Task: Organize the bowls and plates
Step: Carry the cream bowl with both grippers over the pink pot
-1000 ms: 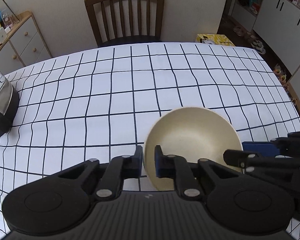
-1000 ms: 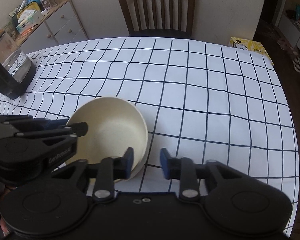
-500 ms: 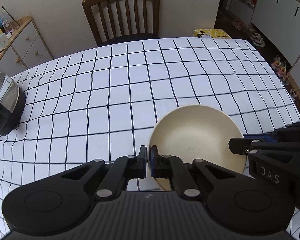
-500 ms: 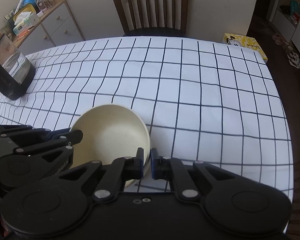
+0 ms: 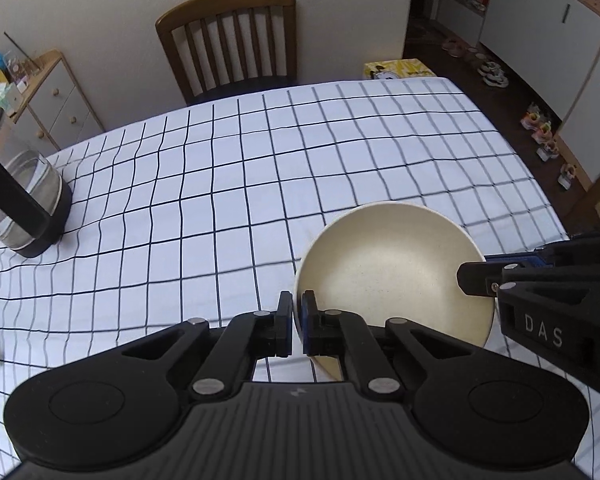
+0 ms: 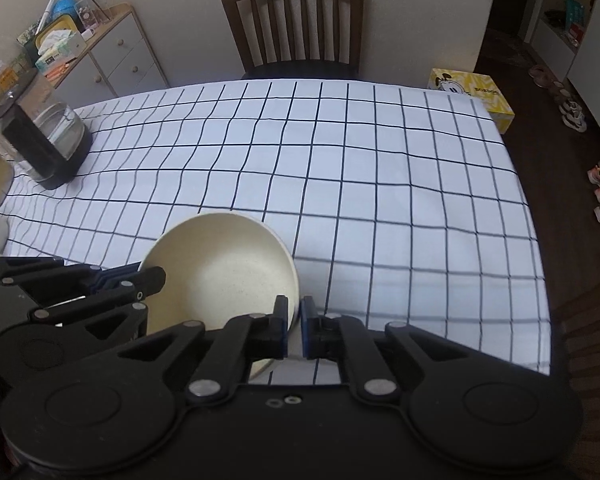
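Left wrist view: my left gripper (image 5: 296, 322) pinches the cream bowl's (image 5: 392, 276) left rim above the checked tablecloth (image 5: 260, 184). Right wrist view: my right gripper (image 6: 294, 326) clamps the bowl's (image 6: 220, 268) right rim, near me.

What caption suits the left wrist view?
Left gripper and right gripper pinch opposite rims of a cream bowl above the checked tablecloth.

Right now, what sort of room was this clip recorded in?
Most likely a home dining room: a table under a white black-grid tablecloth, a brown slatted wooden chair pushed up to it, a glass electric kettle, and a wood-topped drawer cabinet against the wall.
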